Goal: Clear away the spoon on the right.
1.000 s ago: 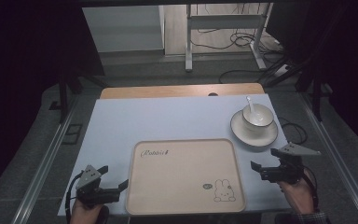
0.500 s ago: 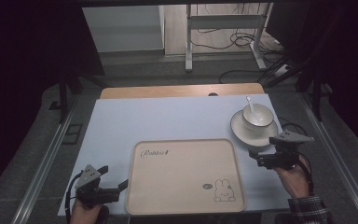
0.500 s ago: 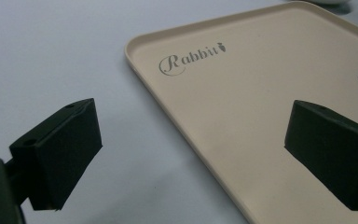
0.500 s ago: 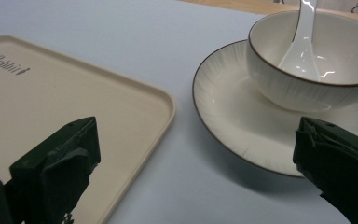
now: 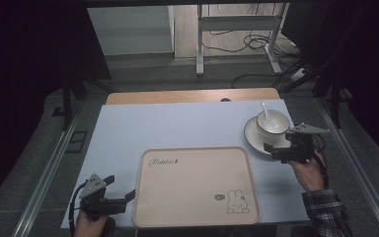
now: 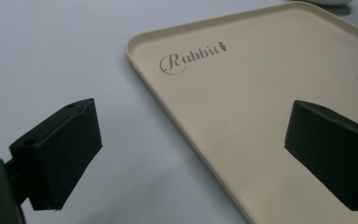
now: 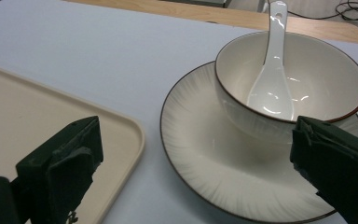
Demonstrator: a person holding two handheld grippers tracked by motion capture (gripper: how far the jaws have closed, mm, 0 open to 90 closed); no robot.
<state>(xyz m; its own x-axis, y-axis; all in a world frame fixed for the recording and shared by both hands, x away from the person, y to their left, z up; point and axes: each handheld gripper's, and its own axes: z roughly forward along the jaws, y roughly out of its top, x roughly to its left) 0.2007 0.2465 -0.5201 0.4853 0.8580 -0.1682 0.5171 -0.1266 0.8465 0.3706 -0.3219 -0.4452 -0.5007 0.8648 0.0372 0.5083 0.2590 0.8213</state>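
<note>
I have the right tool at the near rim of the plate, jaws spread wide and holding nothing. Through the right gripper view the plate sits squarely between my two jaws, with the bowl standing on it and the white spoon resting inside the bowl, its handle leaning on the far rim. This set stands on the table at the right, just beyond the far right corner of the tray, close to it but apart.

My left tool rests low at the tray's near left edge, also wide open and empty; in the left gripper view the tray's rim runs between its jaws.

I judge this to be the approach step: I am lining up on the plate to lift the whole stack, most likely toward the empty tray. The next move calls for bringing the right tool lower and forward so one jaw slips under the plate's rim and the other lands on top of it, then closing firmly. The rim is thin and glazed, and the bowl and spoon ride loose on top, so I want a level grip and a slow lift to keep anything from sliding.
</note>
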